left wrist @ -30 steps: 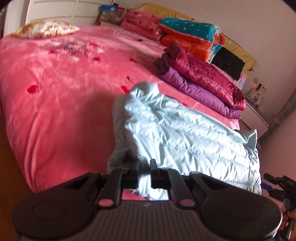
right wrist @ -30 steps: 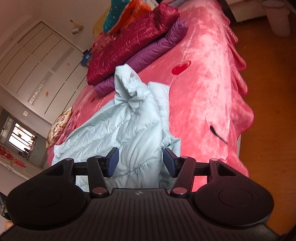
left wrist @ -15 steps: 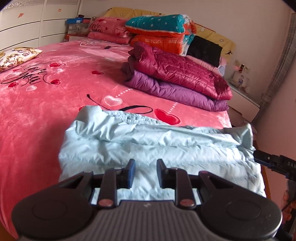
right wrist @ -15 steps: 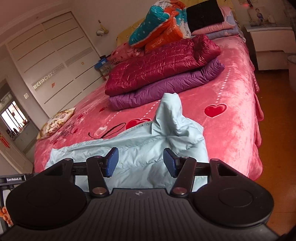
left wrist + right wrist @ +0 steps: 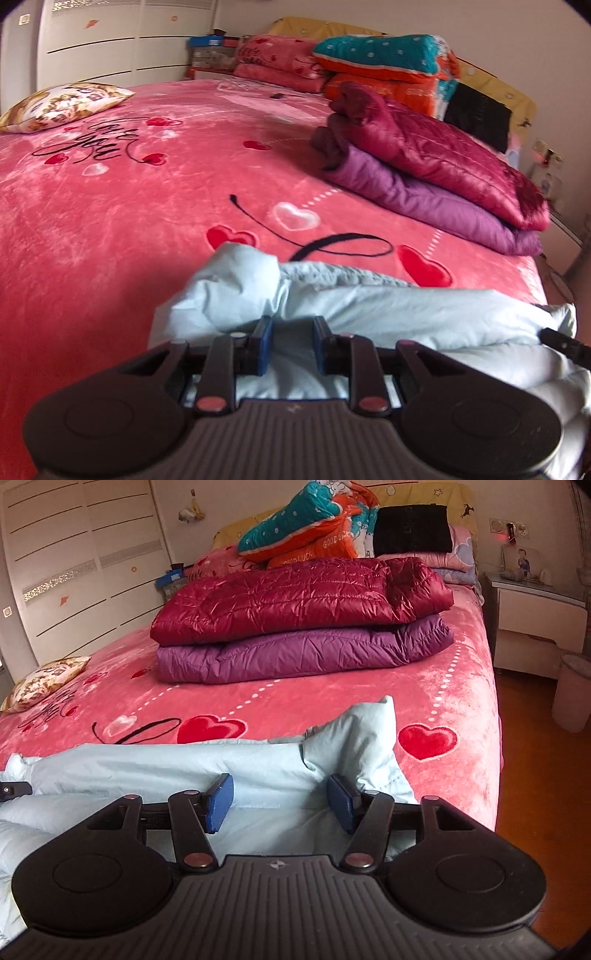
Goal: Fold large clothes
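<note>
A light blue puffer jacket (image 5: 369,306) lies as a long folded band along the near edge of the pink bed (image 5: 129,229). My left gripper (image 5: 291,343) hovers over its left end, jaws a little apart, the fabric beneath them and not pinched. The right wrist view has the same jacket (image 5: 166,768), with one end (image 5: 362,738) sticking up. My right gripper (image 5: 280,801) sits wide over that end, its jaws opening, the pads (image 5: 219,801) not pressing on the cloth. Each view catches the tip of the other gripper at its edge: the right gripper (image 5: 561,343) and the left gripper (image 5: 13,789).
A maroon jacket (image 5: 303,590) lies folded on a purple one (image 5: 303,653) further up the bed. Behind them are quilts (image 5: 306,528) and a dark cushion (image 5: 412,530). A floral pillow (image 5: 62,105) lies far left. A nightstand (image 5: 535,627) and bin (image 5: 572,698) stand right.
The jacket went from bunched and raised to a flat long band on the bed. Left jaws went from nearly shut to slightly apart. Right view rolled level and its jaws widened.
</note>
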`<state>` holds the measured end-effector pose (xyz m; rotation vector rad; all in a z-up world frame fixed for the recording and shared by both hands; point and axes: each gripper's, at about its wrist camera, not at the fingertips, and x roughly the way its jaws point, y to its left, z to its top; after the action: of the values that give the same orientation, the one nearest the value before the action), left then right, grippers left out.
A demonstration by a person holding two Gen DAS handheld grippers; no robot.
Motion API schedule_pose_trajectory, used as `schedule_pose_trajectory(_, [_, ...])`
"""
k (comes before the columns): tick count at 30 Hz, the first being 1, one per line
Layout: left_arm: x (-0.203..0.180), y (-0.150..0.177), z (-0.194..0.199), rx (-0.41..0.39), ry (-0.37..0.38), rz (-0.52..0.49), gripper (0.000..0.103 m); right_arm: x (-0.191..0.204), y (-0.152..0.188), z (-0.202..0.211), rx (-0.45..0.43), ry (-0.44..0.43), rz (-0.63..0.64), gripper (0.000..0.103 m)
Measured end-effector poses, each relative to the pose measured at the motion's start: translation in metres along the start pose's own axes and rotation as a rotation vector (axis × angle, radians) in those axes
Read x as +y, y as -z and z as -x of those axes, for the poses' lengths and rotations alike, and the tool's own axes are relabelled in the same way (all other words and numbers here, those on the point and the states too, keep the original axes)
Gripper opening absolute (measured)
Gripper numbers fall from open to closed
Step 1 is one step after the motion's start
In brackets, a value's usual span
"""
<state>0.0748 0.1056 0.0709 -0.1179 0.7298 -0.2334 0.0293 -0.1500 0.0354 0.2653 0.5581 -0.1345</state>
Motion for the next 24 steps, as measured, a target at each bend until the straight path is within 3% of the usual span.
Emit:
schedule_pose_trajectory(9, [0.016,-0.002,-0.04,-0.063,-0.127,0.037,0.022,0.005,-0.006,-0.047,0.004,0.024,0.041,0.097])
schedule_pose_trajectory(15, [0.028,0.0,-0.062,-0.073,-0.162,0.063,0.022,0.007,-0.005,-0.07,0.036,0.035,0.072,0.103])
schedule_pose_trajectory(24, [0.035,0.005,-0.081,-0.102,-0.158,0.063,0.022,0.01,-0.001,-0.103,0.065,0.075,0.12,0.103])
